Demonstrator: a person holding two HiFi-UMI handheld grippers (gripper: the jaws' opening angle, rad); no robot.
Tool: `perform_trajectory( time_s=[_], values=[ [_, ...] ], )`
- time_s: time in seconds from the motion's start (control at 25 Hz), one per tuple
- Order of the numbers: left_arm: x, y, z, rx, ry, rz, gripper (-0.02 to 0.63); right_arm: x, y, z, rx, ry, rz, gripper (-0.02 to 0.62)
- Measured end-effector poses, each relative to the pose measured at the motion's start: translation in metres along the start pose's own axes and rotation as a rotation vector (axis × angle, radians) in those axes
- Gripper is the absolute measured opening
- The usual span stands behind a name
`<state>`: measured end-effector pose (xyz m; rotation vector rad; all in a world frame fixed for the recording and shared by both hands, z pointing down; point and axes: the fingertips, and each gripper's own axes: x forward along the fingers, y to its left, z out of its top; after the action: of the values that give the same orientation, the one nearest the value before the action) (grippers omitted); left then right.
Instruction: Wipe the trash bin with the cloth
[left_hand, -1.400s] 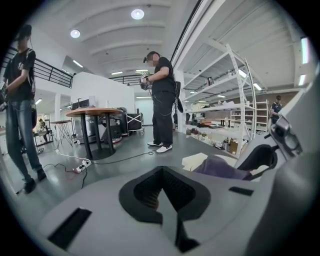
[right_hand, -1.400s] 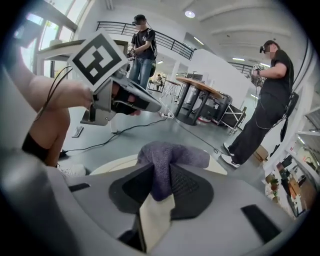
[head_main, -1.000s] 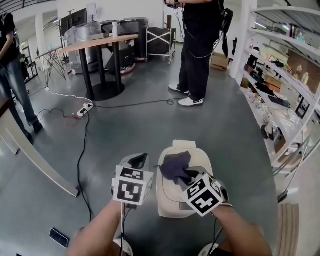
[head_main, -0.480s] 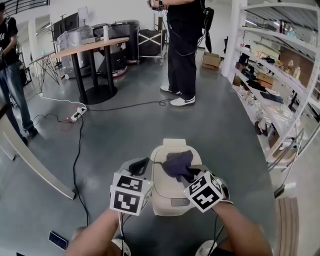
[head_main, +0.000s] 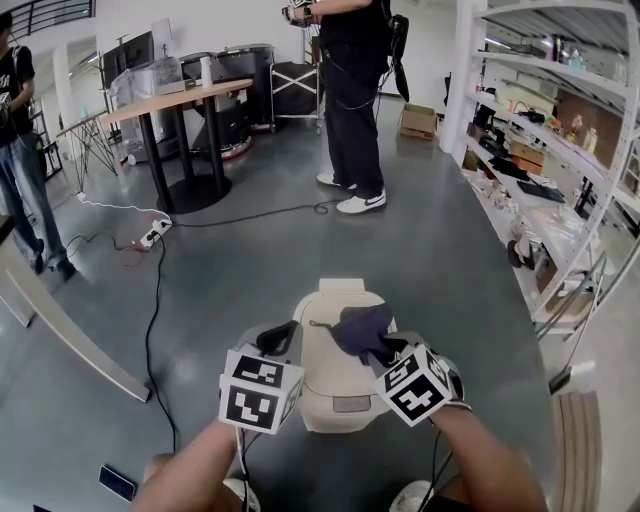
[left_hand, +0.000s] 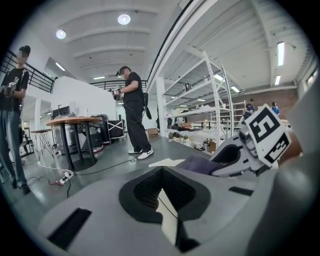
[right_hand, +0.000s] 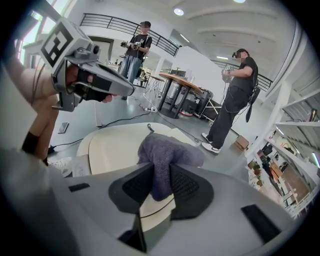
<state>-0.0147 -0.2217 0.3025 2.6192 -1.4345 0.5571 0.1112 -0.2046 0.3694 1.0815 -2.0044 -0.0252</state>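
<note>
A cream trash bin (head_main: 325, 378) with a closed lid stands on the grey floor just in front of me. A purple cloth (head_main: 362, 330) lies bunched on the right part of the lid, and my right gripper (head_main: 384, 350) is shut on it. The right gripper view shows the cloth (right_hand: 167, 152) pinched between the pads, resting on the lid (right_hand: 110, 147). My left gripper (head_main: 278, 338) hovers at the bin's left edge, shut with nothing in it. In the left gripper view its jaws (left_hand: 160, 175) stand over the lid, with the cloth (left_hand: 200, 164) to the right.
A person (head_main: 350, 100) stands beyond the bin and another (head_main: 20, 150) at far left. A round table (head_main: 185, 95) is at the back left. Cables and a power strip (head_main: 150, 235) cross the floor. Shelves (head_main: 560, 200) line the right. A phone (head_main: 118, 482) lies near my left foot.
The right gripper has drawn the cloth from the middle of the lid towards its right side. The left gripper stays by the bin's left edge. My view has shifted a little.
</note>
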Motion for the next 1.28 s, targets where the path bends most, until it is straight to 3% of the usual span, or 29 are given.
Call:
perform_trajectory(
  time_s=[0.24, 0.84, 1.0, 1.28],
  values=[
    [0.007, -0.002, -0.007, 0.035, 0.021, 0.004, 0.000, -0.005, -0.012, -0.012, -0.011, 0.001, 0.001, 0.091],
    [0.014, -0.009, -0.001, -0.004, 0.002, 0.009, 0.000, -0.006, -0.023, -0.026, -0.019, 0.019, -0.026, 0.092],
    [0.015, -0.011, 0.001, -0.010, 0.004, 0.001, 0.000, -0.010, -0.022, -0.007, -0.018, -0.011, -0.046, 0.091],
    [-0.001, 0.008, -0.007, -0.029, 0.015, 0.039, 0.000, -0.022, 0.026, 0.043, -0.048, -0.130, 0.052, 0.092]
  ],
)
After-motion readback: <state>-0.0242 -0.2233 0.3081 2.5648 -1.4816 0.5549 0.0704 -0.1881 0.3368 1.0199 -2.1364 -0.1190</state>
